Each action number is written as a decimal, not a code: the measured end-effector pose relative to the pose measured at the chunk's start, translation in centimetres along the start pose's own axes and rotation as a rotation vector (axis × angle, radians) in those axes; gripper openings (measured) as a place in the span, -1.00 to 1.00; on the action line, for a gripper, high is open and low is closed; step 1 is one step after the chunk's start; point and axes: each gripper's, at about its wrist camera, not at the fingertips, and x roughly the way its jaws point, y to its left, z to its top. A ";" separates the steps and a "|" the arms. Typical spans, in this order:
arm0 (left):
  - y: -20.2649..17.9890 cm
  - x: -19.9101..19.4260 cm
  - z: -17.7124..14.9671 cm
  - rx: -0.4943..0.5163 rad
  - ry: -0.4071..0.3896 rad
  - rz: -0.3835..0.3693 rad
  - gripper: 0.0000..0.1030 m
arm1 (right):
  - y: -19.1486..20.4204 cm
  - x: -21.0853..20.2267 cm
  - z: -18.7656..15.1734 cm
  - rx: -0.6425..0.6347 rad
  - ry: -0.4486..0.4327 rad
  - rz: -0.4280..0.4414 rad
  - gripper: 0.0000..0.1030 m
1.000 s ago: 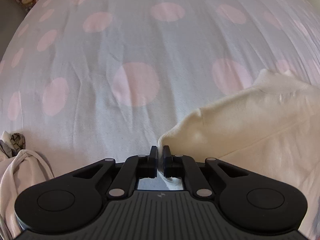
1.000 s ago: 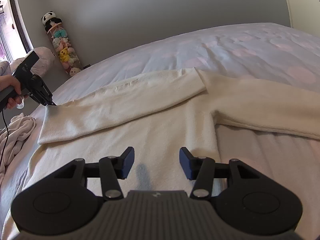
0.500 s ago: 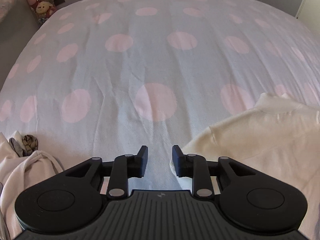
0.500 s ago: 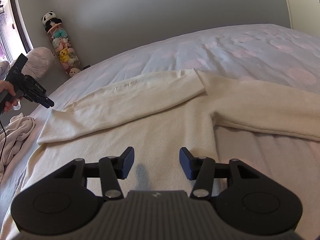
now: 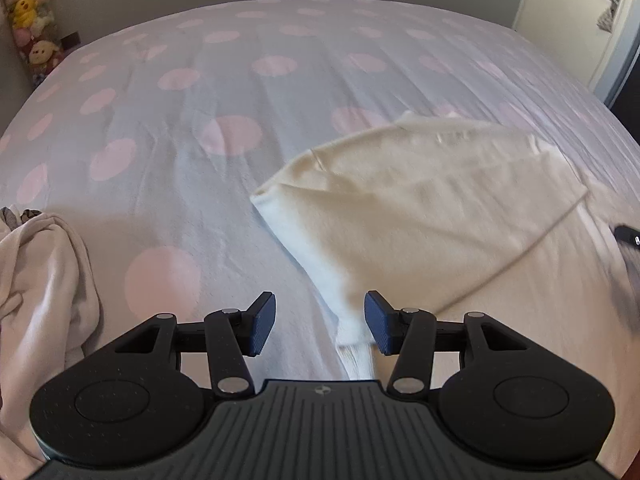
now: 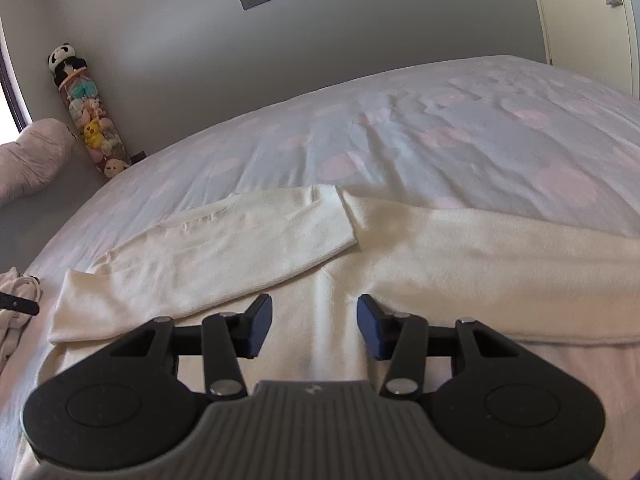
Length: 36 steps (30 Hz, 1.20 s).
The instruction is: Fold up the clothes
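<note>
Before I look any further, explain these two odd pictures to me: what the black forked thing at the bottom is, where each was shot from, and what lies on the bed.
Each picture comes from a small wide-angle camera mounted on a hand-held tool, looking forward along its two fingers. There is no robot here: a person holds one such tool in each hand.

In the left-wrist view, the black left gripper has blue pads; its jaws have just been opening and stand apart, gripping nothing, though a sweater edge lies below them. In the right-wrist view, the matching right gripper is open too and holds nothing.

Both look down on a bed with a pale sheet with pink dots. On it lies a cream knitted sweater, with one long sleeve folded across its body. A crumpled pale pink garment sits by the bed's left edge.
</note>
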 end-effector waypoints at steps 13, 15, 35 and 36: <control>-1.6 3.4 -3.6 0.076 -0.029 0.002 -0.12 | -0.7 2.7 3.3 -0.108 0.044 -0.019 -0.12; -1.8 3.8 -3.5 0.067 -0.036 -0.010 -0.40 | -0.8 3.6 3.9 -0.092 0.052 -0.016 -0.12; 0.8 2.2 -3.9 -0.101 -0.072 -0.019 -0.87 | 0.5 3.3 4.0 0.041 0.045 -0.020 -0.89; 1.0 2.4 -4.0 -0.110 -0.067 -0.018 -0.87 | 0.3 3.2 3.4 0.049 0.057 -0.029 -0.89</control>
